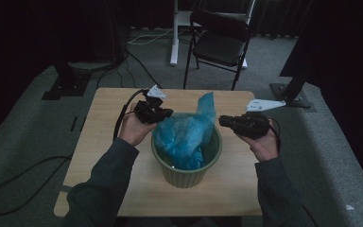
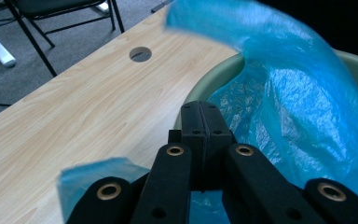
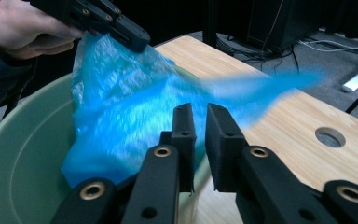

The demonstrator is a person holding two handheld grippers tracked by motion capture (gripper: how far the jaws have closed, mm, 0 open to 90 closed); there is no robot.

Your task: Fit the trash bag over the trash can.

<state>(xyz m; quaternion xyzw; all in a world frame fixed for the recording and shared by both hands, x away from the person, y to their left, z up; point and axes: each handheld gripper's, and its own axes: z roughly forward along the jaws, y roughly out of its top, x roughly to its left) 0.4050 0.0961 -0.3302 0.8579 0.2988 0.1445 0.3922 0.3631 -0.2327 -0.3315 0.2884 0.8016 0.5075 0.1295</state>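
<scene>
A pale green bucket [image 1: 184, 177] stands at the middle of the wooden table, and a blue plastic bag [image 1: 186, 135] sits in it with one corner sticking up. My left gripper [image 1: 168, 113] is at the bucket's left rim, shut on the bag's edge. In the left gripper view its jaws [image 2: 204, 112] are pressed together over the rim [image 2: 209, 81], with blue film [image 2: 298, 107] beside and under them. My right gripper [image 1: 222, 120] hovers at the right rim. Its jaws [image 3: 199, 114] stand slightly apart with nothing pinched, the blurred bag [image 3: 121, 121] behind them, hanging from the left gripper [image 3: 137, 42].
The table [image 1: 108, 137] has a round cable hole [image 3: 330, 136] toward its far side. A black folding chair [image 1: 217, 42] stands beyond the table. Cables trail over the grey carpet at the left, and dark stand bases flank the table's far corners.
</scene>
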